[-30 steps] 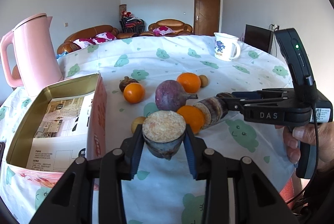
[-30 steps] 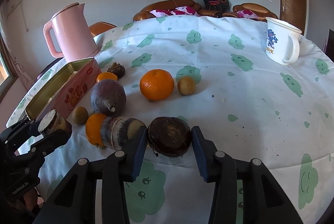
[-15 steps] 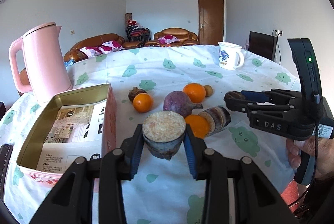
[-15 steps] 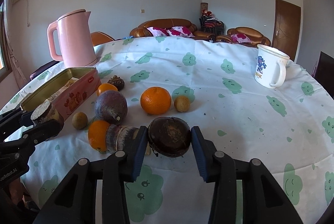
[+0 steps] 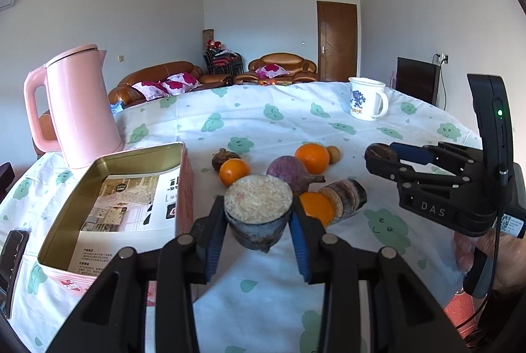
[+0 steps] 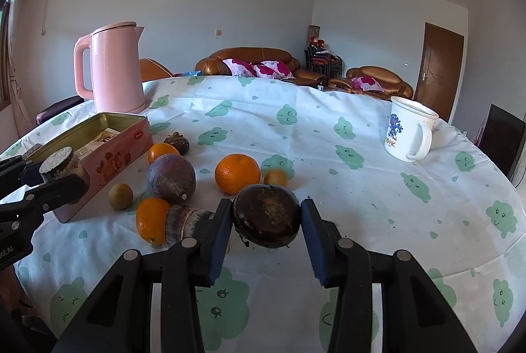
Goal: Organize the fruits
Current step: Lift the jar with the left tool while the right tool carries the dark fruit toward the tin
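Note:
My left gripper (image 5: pixel 258 221) is shut on a cut stub of sugarcane (image 5: pixel 258 205) with a pale fibrous top, held above the table beside the open pink tin (image 5: pixel 131 188). My right gripper (image 6: pixel 267 218) is shut on a dark brown round fruit (image 6: pixel 267 214) and holds it above the cloth; it also shows in the left wrist view (image 5: pixel 381 155). On the cloth lie a purple fruit (image 6: pixel 171 178), three oranges (image 6: pixel 237 173) (image 6: pixel 153 219) (image 6: pixel 162 152), a second sugarcane stub (image 6: pixel 185 223), a dark mangosteen-like fruit (image 6: pixel 177 142) and two small brown fruits (image 6: pixel 121 191) (image 6: pixel 275 178).
A pink kettle (image 5: pixel 79 103) stands behind the tin at the left. A white mug (image 6: pixel 409 132) stands at the far right. The tin holds printed leaflets (image 5: pixel 125 208). A dark phone (image 5: pixel 11 254) lies at the table's left edge.
Both grippers have risen with their fruits still held; the table and fruits now sit lower and further off in both views.

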Tool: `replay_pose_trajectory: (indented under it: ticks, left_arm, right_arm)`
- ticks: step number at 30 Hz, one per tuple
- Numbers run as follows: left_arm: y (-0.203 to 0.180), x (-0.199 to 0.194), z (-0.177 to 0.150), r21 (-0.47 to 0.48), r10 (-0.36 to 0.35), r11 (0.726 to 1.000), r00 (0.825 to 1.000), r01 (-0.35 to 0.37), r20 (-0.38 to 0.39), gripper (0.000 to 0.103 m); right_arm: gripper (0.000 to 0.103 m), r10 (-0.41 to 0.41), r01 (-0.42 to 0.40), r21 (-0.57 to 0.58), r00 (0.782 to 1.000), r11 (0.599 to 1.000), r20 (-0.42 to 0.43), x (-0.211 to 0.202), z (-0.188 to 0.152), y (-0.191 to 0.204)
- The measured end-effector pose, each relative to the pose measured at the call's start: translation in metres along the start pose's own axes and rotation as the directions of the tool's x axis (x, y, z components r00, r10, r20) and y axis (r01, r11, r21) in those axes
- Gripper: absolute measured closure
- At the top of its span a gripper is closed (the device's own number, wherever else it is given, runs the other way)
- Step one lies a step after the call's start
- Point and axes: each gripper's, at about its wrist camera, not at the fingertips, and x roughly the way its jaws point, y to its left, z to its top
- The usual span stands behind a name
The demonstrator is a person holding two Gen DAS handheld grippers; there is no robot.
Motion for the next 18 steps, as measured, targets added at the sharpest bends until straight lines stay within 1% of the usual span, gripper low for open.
replay_pose_trajectory:
  ticks: [5,18]
  left_arm:
    - [0.002,-0.005,0.002,-0.001,0.014,1.000,1.000,-0.014,0.022,0.064]
    - [0.010,-0.020,0.008,-0.008,0.064,0.998,0.995,-0.063,0.083,0.064]
  right_arm:
    - [0.059,-0.014,0.015,-0.009,1.000,1.000,0.023,-0.004,0.002,0.001]
    - [0.059,-0.002,0.004,-0.026,0.995,1.000,0.095,-0.022,0.009,0.006]
